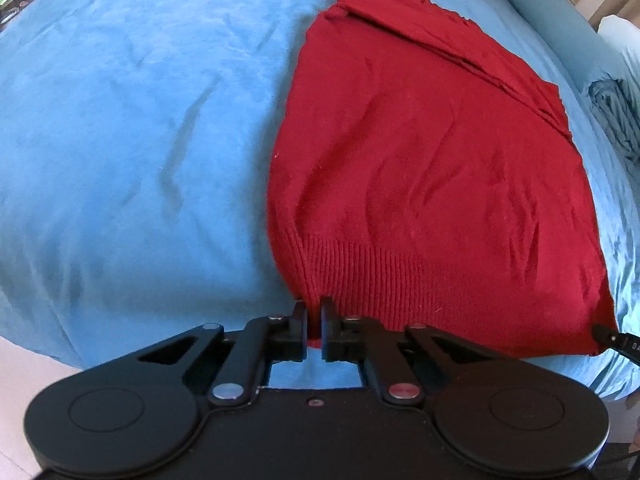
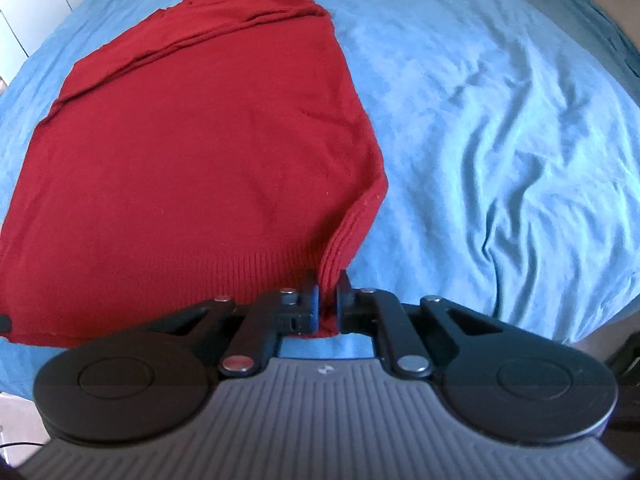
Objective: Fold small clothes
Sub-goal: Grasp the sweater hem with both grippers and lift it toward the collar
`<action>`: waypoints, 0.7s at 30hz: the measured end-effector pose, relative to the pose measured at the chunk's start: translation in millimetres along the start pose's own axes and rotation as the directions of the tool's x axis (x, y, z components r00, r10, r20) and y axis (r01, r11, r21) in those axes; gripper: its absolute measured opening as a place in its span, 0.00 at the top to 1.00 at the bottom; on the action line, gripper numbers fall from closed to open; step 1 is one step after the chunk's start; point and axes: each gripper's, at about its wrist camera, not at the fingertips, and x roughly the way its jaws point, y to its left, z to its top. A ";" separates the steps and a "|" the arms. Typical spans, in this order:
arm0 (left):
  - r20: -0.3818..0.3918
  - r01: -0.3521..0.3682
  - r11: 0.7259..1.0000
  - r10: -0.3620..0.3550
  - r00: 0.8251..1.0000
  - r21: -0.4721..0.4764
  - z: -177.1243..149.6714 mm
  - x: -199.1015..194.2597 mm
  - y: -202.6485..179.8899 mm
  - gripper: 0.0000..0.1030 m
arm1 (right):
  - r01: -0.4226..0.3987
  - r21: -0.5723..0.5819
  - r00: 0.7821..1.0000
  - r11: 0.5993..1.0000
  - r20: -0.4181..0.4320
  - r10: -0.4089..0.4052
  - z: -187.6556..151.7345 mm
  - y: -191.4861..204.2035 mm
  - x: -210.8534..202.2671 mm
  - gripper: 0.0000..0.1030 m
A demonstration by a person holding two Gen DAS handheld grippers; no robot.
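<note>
We have the red knitted sweater (image 1: 420,184) lying flat on the blue-sheeted bed (image 1: 120,120), sleeves already tucked in. Our left hand-held gripper (image 1: 314,312) and right hand-held gripper (image 2: 329,292) each pinch a ribbed hem corner; we judge the lengthwise fold remains.

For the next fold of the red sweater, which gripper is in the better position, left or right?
Neither clearly. The left gripper and the right gripper each pinch one corner of the red sweater's ribbed hem, so both should probably carry it forward together over the blue bedsheet.
</note>
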 end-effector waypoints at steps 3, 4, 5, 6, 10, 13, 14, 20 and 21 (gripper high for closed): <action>0.007 0.021 1.000 -0.021 1.000 -0.019 8.3 -14.2 0.1 0.95 | -0.024 0.035 1.000 0.999 -0.002 0.024 8.5 -4.9 -11.5 0.79; 0.013 0.032 0.999 -0.032 0.999 -0.029 12.5 -21.2 -0.1 0.95 | -0.034 0.045 0.999 0.998 0.000 0.034 12.7 -6.3 -16.2 0.79; 0.023 0.046 0.998 -0.045 0.999 -0.041 17.6 -29.6 -0.3 0.95 | -0.049 0.056 0.999 0.997 0.006 0.048 18.0 -7.3 -23.5 0.79; 0.034 0.062 0.996 -0.061 0.998 -0.056 23.6 -38.8 -0.7 0.95 | -0.062 0.064 0.998 0.996 0.013 0.061 23.7 -7.5 -30.6 0.79; 0.111 0.133 0.985 -0.121 0.986 -0.109 56.6 -75.6 -5.7 0.96 | -0.153 0.115 0.986 0.982 0.078 0.144 60.6 -9.0 -65.2 0.79; 0.204 0.182 0.974 -0.153 0.967 -0.136 95.2 -98.8 -13.1 0.96 | -0.252 0.176 0.960 0.952 0.174 0.222 101.2 -11.6 -87.1 0.80; 0.238 0.202 0.969 -0.164 0.957 -0.142 111.8 -103.8 -16.0 0.96 | -0.292 0.203 0.946 0.935 0.207 0.250 118.5 -13.1 -90.9 0.80; 0.392 0.238 0.965 -0.179 0.902 -0.107 226.2 -92.2 -43.8 0.96 | -0.464 0.287 0.867 0.838 0.342 0.363 231.2 -8.1 -73.1 0.80; 0.407 0.236 0.966 -0.174 0.897 -0.106 244.6 -84.0 -48.6 0.96 | -0.475 0.295 0.862 0.829 0.345 0.371 248.6 -6.7 -64.4 0.80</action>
